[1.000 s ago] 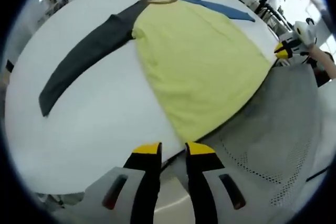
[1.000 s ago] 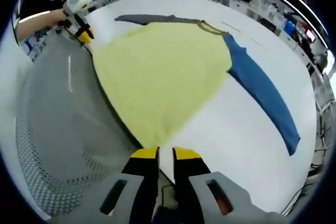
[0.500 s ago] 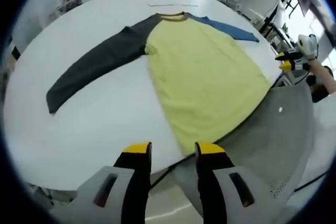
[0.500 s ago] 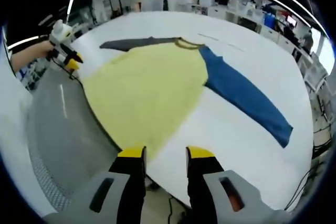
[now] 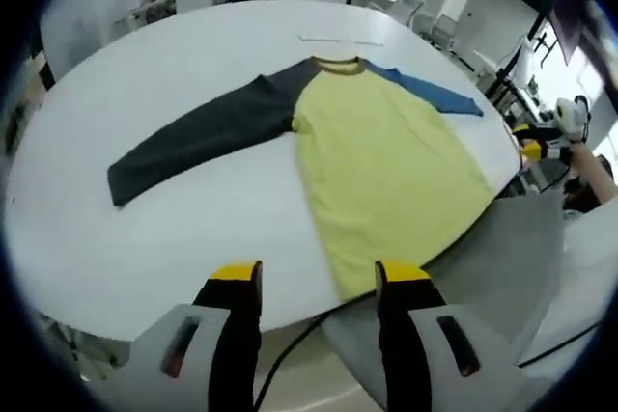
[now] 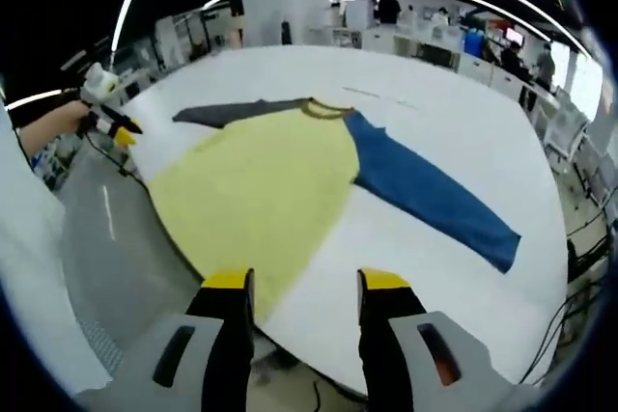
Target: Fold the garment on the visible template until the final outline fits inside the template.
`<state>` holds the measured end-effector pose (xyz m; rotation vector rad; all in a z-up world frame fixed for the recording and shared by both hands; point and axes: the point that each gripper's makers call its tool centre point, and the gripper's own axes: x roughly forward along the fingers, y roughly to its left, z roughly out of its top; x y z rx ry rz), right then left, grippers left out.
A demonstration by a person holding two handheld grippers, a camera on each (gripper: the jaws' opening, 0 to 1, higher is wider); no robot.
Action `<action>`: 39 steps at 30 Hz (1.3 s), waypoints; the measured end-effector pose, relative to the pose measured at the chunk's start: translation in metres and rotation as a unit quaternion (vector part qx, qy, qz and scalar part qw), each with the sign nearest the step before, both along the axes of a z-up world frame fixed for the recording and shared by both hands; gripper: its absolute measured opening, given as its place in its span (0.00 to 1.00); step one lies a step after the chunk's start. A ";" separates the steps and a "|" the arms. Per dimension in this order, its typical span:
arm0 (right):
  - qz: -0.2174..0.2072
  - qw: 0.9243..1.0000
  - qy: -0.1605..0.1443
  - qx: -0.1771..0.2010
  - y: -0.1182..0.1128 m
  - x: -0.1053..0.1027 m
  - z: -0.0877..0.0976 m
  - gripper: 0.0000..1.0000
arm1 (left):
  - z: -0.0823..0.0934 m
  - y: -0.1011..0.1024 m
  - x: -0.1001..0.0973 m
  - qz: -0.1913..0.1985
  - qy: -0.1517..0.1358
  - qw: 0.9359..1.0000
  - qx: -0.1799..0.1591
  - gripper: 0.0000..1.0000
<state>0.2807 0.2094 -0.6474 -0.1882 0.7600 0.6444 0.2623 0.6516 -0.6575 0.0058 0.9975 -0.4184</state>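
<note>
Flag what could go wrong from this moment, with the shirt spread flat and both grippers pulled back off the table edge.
The yellow shirt's hem lies right at the white table's near edge, so a careless pinch could drag it off. Both the left gripper and right gripper stand open and empty, so a pinch at the hem could miss. The dark grey sleeve and blue sleeve sprawl wide; folding may leave them bunched.

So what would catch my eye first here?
The yellow shirt spread flat on the white table, hem at the near edge, with one dark grey sleeve and one blue sleeve stretched out to the sides. Then the yellow-tipped left tool and right tool, both open, touching nothing.
</note>
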 end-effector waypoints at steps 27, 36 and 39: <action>-0.048 0.997 -0.028 0.051 -0.013 -0.026 0.049 0.69 | 0.062 -0.009 -0.013 0.011 -0.067 0.997 -0.037 0.60; -0.063 0.996 -0.024 0.053 -0.021 -0.036 0.056 0.84 | 0.062 -0.001 -0.021 0.014 -0.067 0.997 -0.033 0.63; -0.064 0.995 -0.026 0.066 -0.020 -0.037 0.062 0.88 | 0.063 -0.002 -0.026 0.012 -0.065 0.997 -0.041 0.65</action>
